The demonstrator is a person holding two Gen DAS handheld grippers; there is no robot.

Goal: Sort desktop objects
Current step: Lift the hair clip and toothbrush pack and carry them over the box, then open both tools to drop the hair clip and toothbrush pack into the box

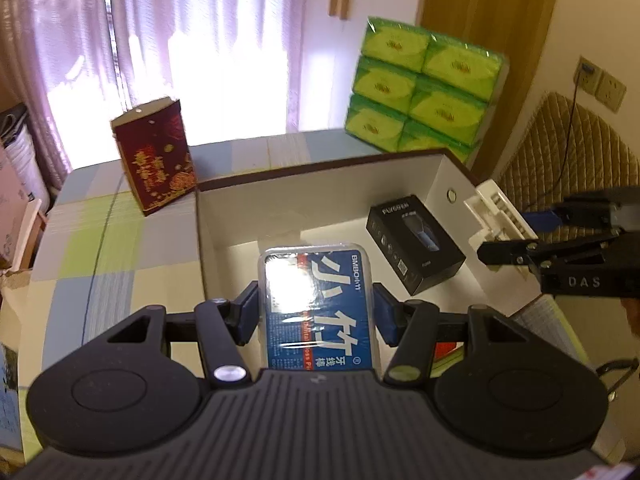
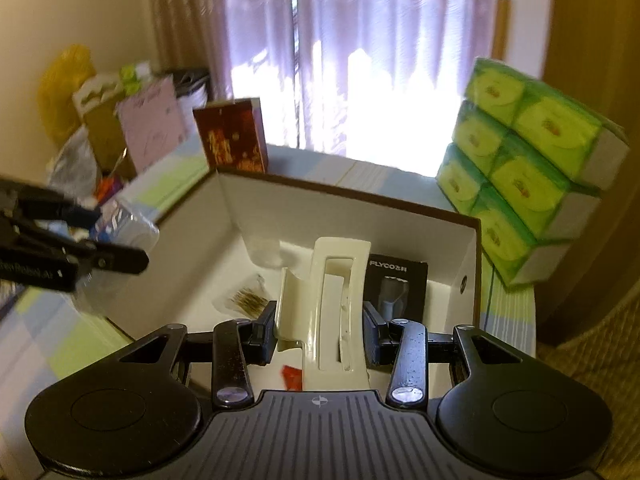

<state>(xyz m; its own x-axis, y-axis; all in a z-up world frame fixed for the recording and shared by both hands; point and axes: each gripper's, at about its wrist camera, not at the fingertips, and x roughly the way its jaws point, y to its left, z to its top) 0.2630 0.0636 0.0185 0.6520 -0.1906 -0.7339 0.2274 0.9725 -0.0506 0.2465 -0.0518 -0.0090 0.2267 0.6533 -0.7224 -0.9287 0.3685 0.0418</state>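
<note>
My left gripper clamps the blue floss-pick box, long axis running straight ahead along my fingers, over the near edge of the white box. My right gripper pinches the cream hair claw, also lengthwise forward, above that box. Inside already lie the black shaver carton and a small packet. I judge these two drops remain; the red packet stands outside.
</note>
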